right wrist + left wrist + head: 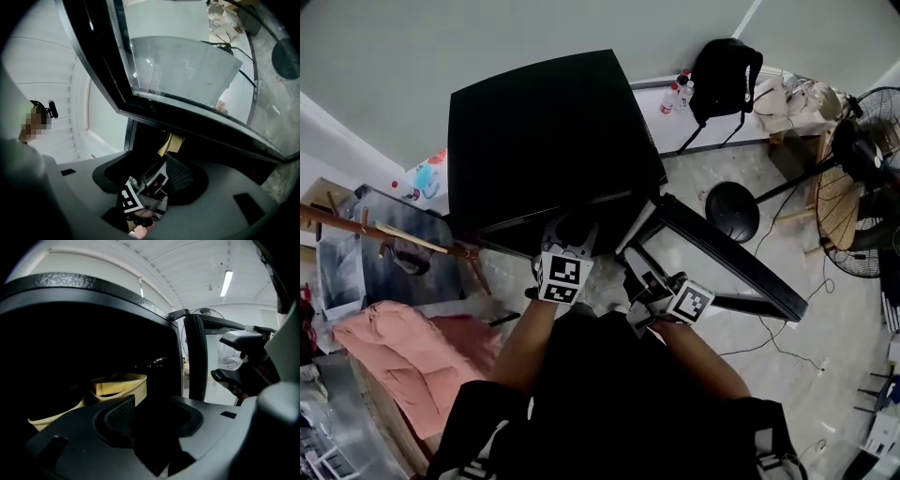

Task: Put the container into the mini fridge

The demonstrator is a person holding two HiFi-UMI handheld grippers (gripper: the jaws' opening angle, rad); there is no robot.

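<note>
While the L gripper (157, 422) pokes into the fridge mouth, its fingers (119, 414) stand apart, nothing pinched, pads off everything. Just past the L-side pad sits the container (119, 386): a tan tub, open top, down low inside the dark fridge (84, 296), near the opening. Which shelf? Can't tell, too dark in there.

Over to the R gripper (146, 182): fingers (183, 178) also apart, gripping nothing. Thru the gap you catch the L gripper's marker cube (130, 199), and beyond it a sliver of the tan container in the fridge opening. Above the R jaws runs the door (187, 70), a glass pane in a black frame, swung wide open and clear of the pads.

Head view now: both grippers sit side by side at the fridge's front edge. The L one is at the opening. The R one is just inside the open door, which angles off from the fridge's front R corner. Bare forearms lead back to a person in a dark top.

Around the fridge: pink cloth (403, 356) heaped off its L side, black backpack (724, 75) beyond its far R corner, a fan (853, 206) well apart at the R edge of the room.
</note>
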